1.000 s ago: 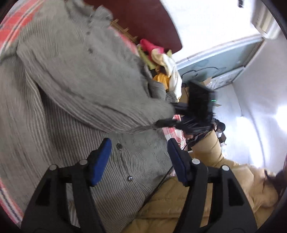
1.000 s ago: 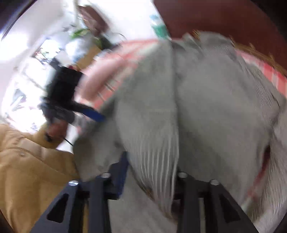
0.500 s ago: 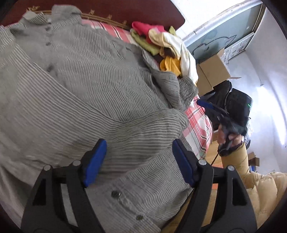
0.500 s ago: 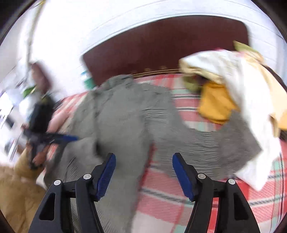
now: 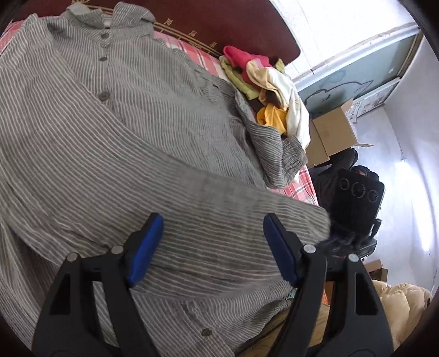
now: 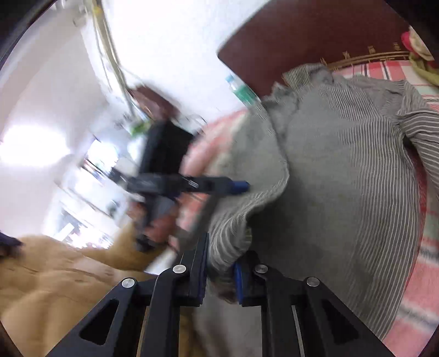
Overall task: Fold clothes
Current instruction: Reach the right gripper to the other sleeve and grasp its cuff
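A grey striped button shirt (image 5: 115,131) lies spread on the bed, collar toward the headboard. One sleeve (image 5: 233,219) is drawn across its front. My left gripper (image 5: 211,244) is open and empty, hovering just above that sleeve. My right gripper (image 6: 219,263) is shut on the sleeve cuff (image 6: 227,241) at the bed's edge; it shows as a blurred dark shape in the left wrist view (image 5: 345,236). The left gripper appears in the right wrist view (image 6: 238,185), blurred, above the shirt (image 6: 343,192).
A pile of red, green, yellow and cream clothes (image 5: 269,90) sits by the dark headboard (image 5: 219,24). The bed has a pink checked sheet (image 6: 417,296). A cardboard box (image 5: 329,131) stands beside the bed. The person's tan jacket (image 6: 55,288) is close below.
The right gripper was shut on the sleeve, opened half a second ago over the bed, and is now shut on the sleeve cuff again. The left gripper stayed open above the shirt.
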Action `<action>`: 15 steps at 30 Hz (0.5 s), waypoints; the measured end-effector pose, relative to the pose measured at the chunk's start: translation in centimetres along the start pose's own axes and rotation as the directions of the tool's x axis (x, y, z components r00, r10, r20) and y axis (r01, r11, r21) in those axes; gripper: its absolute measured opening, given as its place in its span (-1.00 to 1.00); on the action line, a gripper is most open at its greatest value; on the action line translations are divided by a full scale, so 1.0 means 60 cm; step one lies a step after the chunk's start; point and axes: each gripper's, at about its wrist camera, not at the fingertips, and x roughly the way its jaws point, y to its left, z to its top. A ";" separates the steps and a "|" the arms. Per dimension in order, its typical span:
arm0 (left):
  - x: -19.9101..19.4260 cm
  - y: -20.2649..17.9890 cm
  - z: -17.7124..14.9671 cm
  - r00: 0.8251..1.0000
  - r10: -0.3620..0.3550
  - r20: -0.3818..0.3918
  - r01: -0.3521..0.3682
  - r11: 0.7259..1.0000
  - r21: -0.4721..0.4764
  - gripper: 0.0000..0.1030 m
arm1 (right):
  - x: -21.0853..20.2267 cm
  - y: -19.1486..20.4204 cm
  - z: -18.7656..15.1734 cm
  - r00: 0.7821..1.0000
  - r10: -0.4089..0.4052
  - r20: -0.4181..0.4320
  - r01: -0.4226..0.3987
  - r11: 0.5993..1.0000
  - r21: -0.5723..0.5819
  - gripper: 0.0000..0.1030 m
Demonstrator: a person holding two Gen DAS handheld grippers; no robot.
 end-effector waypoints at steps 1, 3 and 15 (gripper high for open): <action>0.006 -0.003 0.000 1.000 0.003 -0.010 -0.003 1.000 0.009 0.51 | -0.006 0.001 -0.007 1.000 -0.013 -0.003 0.013 1.000 0.028 -0.60; 0.023 -0.006 -0.002 0.999 0.021 -0.035 -0.020 1.000 0.024 0.51 | -0.027 -0.010 -0.021 0.990 -0.141 -0.012 0.142 0.988 0.058 -0.13; 0.052 -0.030 -0.012 0.996 0.041 -0.075 -0.037 0.998 0.052 0.51 | -0.237 -0.150 -0.072 0.619 -0.761 0.193 0.601 0.617 0.508 0.36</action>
